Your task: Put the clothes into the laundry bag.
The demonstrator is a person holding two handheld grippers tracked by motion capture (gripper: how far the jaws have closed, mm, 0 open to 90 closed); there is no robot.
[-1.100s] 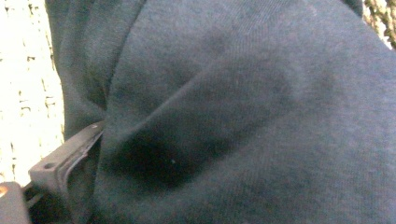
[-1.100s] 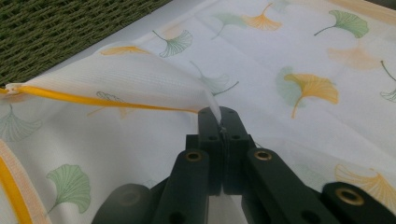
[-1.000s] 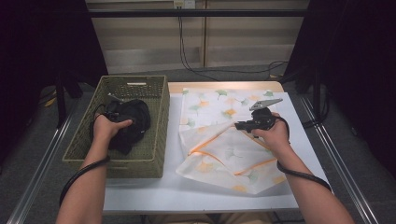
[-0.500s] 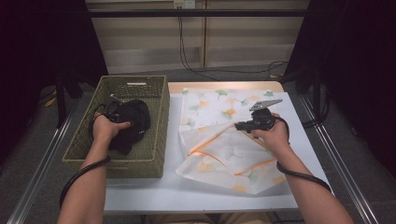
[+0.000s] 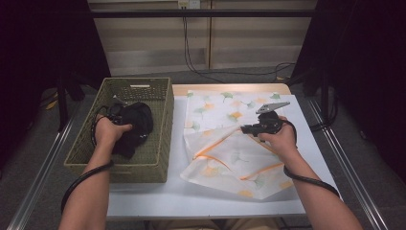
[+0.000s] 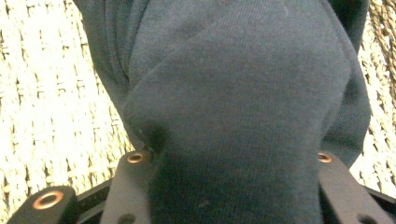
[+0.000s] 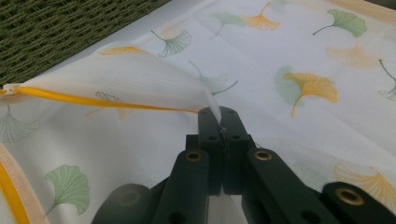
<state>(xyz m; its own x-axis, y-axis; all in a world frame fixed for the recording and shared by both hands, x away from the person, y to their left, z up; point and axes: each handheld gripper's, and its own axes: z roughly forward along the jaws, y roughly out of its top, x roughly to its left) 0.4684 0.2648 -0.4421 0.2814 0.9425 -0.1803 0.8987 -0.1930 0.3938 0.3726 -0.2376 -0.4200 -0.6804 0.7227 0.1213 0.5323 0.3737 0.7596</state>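
Observation:
A dark garment (image 5: 139, 120) lies bunched in the woven olive basket (image 5: 165, 129) at the left of the table. My left gripper (image 5: 117, 115) is down in the basket on it. Its jaws have just been closing, and in the left gripper view a thick fold of the garment (image 6: 233, 93) fills the gap of my left gripper (image 6: 229, 158), pressed by both jaws. A white cloth with a ginkgo-leaf print (image 5: 230, 158) is spread at the right. My right gripper (image 7: 219, 116) is shut on a corner of this cloth (image 7: 280, 56), holding the orange-trimmed fold a little off the table.
The basket (image 7: 56, 28) stands close to the cloth's left edge. A bare strip of white table (image 5: 191, 196) runs along the front. Metal rails flank the table, and cables lie on the floor behind it.
The left hand has shifted only slightly on the dark garment in the basket. The right hand and the printed cloth have stayed where they were.

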